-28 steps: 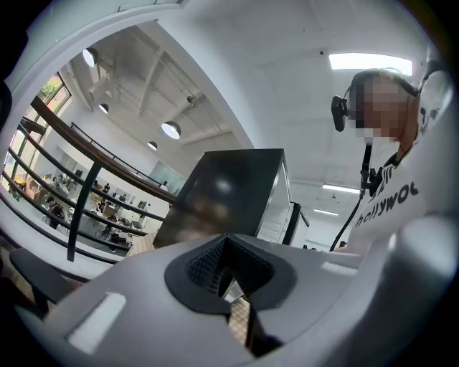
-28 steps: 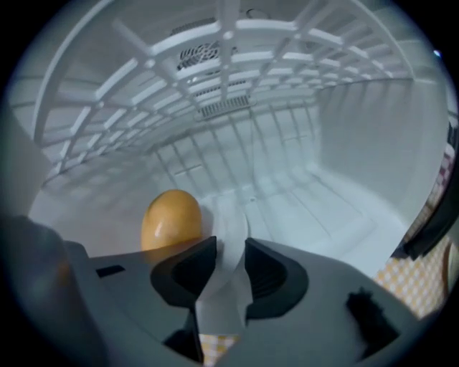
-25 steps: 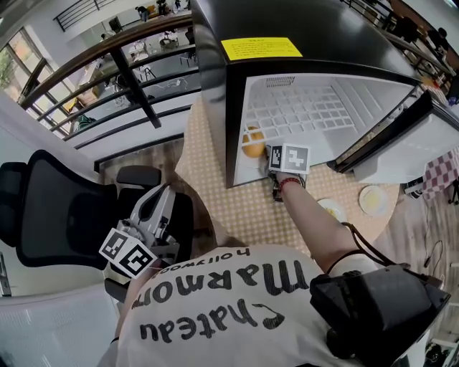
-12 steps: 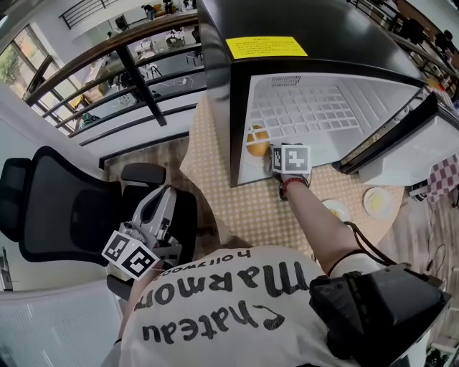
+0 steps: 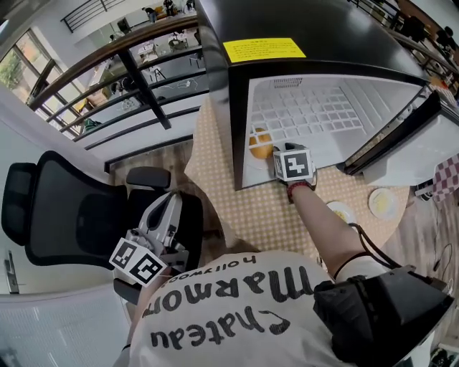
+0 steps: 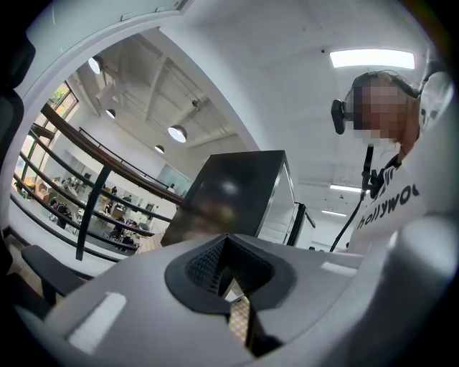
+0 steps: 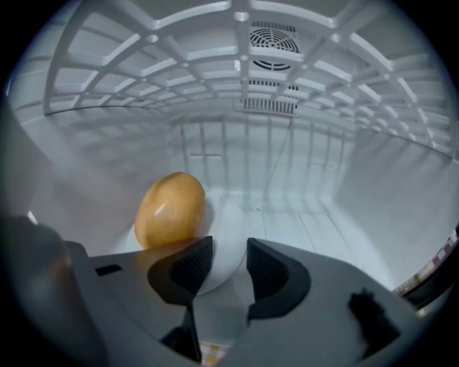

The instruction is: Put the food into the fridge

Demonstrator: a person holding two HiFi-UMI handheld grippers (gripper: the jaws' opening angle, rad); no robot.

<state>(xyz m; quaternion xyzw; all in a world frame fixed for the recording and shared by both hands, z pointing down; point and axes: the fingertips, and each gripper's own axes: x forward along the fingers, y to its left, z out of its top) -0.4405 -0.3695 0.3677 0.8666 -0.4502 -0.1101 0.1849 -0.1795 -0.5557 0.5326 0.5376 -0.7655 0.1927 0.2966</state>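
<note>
Bun (image 7: 170,209) on plate (image 7: 219,220), fridge (image 5: 301,21) floor, left side. Right gripper (image 7: 228,247): jaws just been opening, released; plate rim in gap, pads clear. Left gripper (image 6: 226,276): clenched, empty, outside fridge.

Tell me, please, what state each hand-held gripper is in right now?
Left hand-held gripper: closed, empty.
Right hand-held gripper: open, jaws just opening; plate rim between them, unclamped.
</note>
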